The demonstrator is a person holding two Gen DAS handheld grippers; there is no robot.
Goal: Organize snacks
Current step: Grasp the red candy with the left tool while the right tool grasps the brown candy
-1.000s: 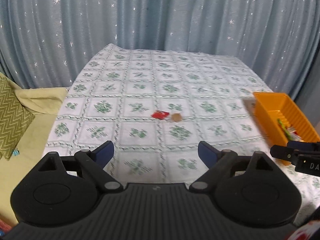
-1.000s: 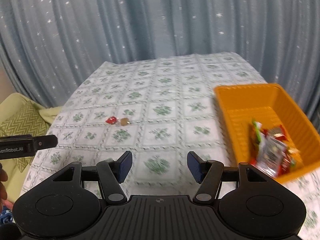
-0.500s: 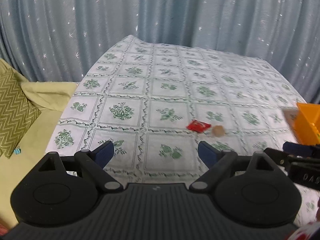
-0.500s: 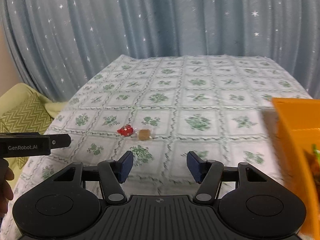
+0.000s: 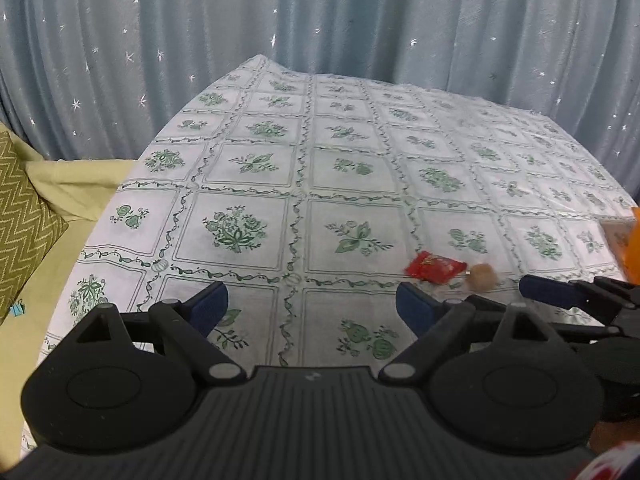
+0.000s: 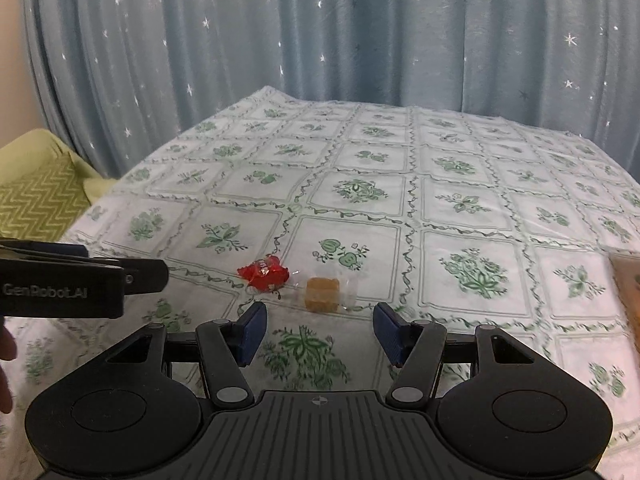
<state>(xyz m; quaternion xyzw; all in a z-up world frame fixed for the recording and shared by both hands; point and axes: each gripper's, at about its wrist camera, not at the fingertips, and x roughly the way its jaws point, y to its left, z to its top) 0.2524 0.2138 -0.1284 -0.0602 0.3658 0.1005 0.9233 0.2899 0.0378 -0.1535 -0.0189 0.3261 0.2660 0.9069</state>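
Grippers: right gripper [image 6: 319, 333] jaws apart, nothing between them; left gripper [image 5: 312, 307] jaws wide apart, likewise nothing held.

Loose snacks, two, on the tablecloth [image 6: 464, 168], side by side and close, whether touching cannot be told:
- Candy [image 6: 322, 294], tan cube in clear wrap, just ahead of the right jaws. No long axis in the cube itself; the wrap trails toward the right of the right wrist view.
- Red packet [image 6: 264, 274], crumpled, to the candy's left. Long axis runs roughly left to right in both views; flat on the cloth.

Bin [image 5: 634, 246], orange, only a sliver at the far right edge; contents not visible.

Progress, as judged: two pieces not yet collected; neither is gripped. Share already stowed cannot be told.

Surroundings: starred curtain [image 6: 360, 40] behind, zigzag cushion [image 5: 24, 216] left of the table.
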